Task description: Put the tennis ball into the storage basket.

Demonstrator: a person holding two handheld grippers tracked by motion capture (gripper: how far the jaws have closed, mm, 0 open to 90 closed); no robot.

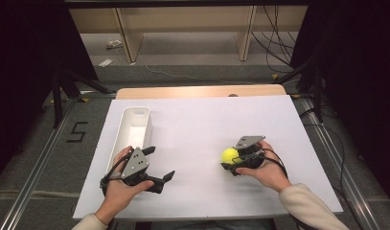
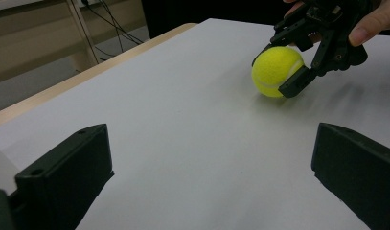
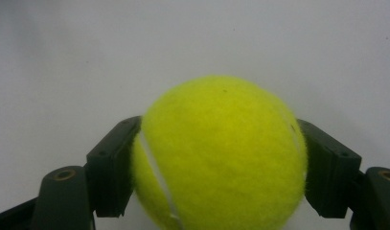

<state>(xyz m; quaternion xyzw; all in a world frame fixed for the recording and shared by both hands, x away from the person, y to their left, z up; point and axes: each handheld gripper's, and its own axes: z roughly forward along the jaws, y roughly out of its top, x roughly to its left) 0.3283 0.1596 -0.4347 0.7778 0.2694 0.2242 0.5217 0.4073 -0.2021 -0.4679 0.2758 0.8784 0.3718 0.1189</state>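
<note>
A yellow tennis ball [image 1: 228,155] rests on the white table sheet [image 1: 202,129] at the right. My right gripper [image 1: 232,158] is shut on it, one jaw pressed against each side of the ball [image 3: 221,153]. From the left gripper view the ball [image 2: 276,70] sits far ahead, held in the other gripper by a person's hand. My left gripper [image 1: 160,163] is at the front left of the sheet, open, with bare sheet between its jaws [image 2: 212,177].
A long white tray [image 1: 131,129] lies along the sheet's left edge, just beyond my left hand. The wooden table edge [image 1: 197,91] shows at the back. Shelving and cables stand on the floor behind.
</note>
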